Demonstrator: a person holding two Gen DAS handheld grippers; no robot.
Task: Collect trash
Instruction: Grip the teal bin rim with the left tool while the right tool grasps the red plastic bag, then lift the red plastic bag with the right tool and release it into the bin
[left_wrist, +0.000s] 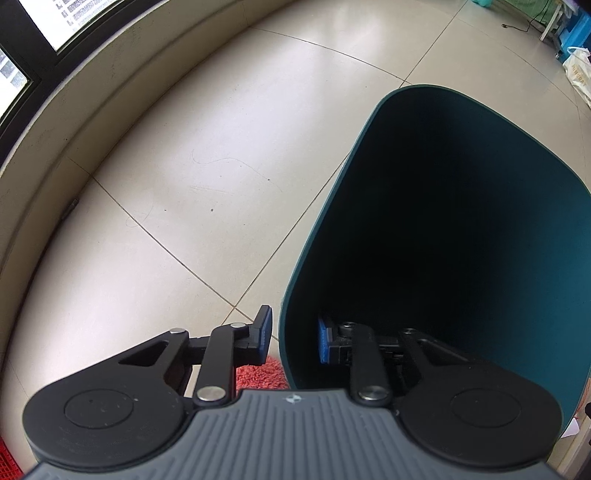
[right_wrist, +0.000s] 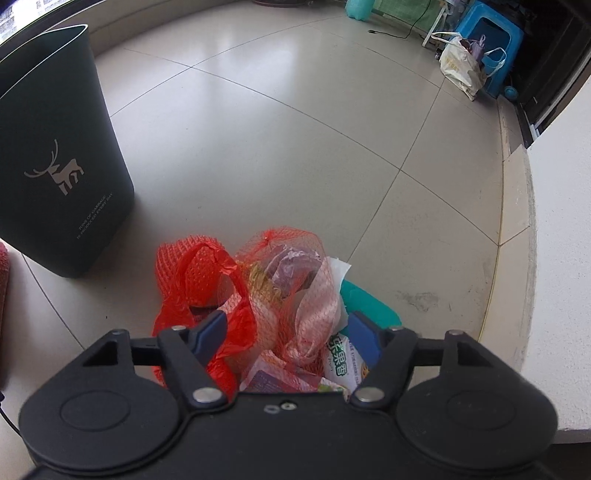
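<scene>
A dark teal trash bin (left_wrist: 443, 236) fills the right of the left wrist view. My left gripper (left_wrist: 293, 338) straddles its near rim, one finger outside and one inside; the jaws are still a little apart, so it does not clamp the wall. The same bin (right_wrist: 55, 147), with a deer logo, stands at the left in the right wrist view. A pile of trash (right_wrist: 266, 295) lies on the floor: red net bag, red plastic bag, snack wrappers, a teal piece. My right gripper (right_wrist: 290, 338) is open around the pile's near side.
Tiled floor (left_wrist: 184, 166) runs to a low window ledge (left_wrist: 55, 110) on the left. A red fluffy mat (left_wrist: 260, 373) lies beside the bin. A white wall corner (right_wrist: 554, 258) is at right. Far back stand a plastic bag (right_wrist: 461, 66) and blue stool (right_wrist: 487, 33).
</scene>
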